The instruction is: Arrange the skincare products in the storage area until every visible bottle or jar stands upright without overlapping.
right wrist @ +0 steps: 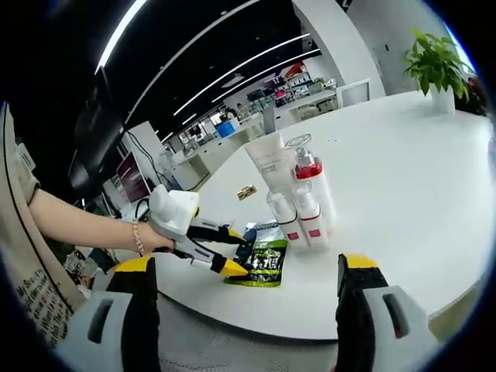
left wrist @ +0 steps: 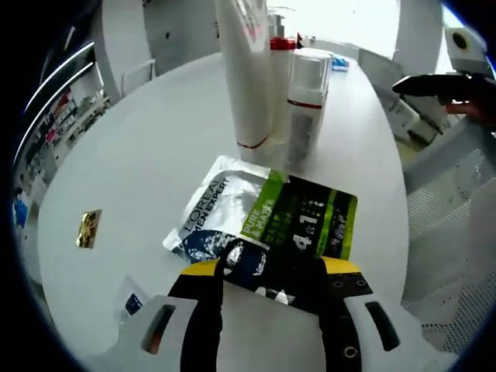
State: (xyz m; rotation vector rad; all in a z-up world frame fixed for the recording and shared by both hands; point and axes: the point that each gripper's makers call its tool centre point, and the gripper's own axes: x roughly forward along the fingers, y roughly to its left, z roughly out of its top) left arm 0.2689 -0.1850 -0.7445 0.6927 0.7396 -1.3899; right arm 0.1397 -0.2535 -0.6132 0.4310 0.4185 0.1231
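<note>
While pinching the flat green-and-silver sachets (left wrist: 271, 225) at their near edge on the white desk (left wrist: 139, 155), the left tool (left wrist: 267, 271) is apparently shifting them from the upright bottles (left wrist: 267, 77); the right tool (right wrist: 244, 291) is hanging wide, empty.

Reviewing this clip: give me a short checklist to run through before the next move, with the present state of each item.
1. Left gripper has the sachet packs between its jaws: ok, they close on the packs' near edge.
2. Packs upright and not overlapping: not ok, the green pack lies flat on the silver pack.
3. White tube and red-trimmed bottles upright: ok.
4. Bottles clear of the packs: ok, a gap shows in the left gripper view.
5. Right gripper free: ok, jaws wide apart, nothing between them.
6. Gold item part of the task: cannot tell.
</note>
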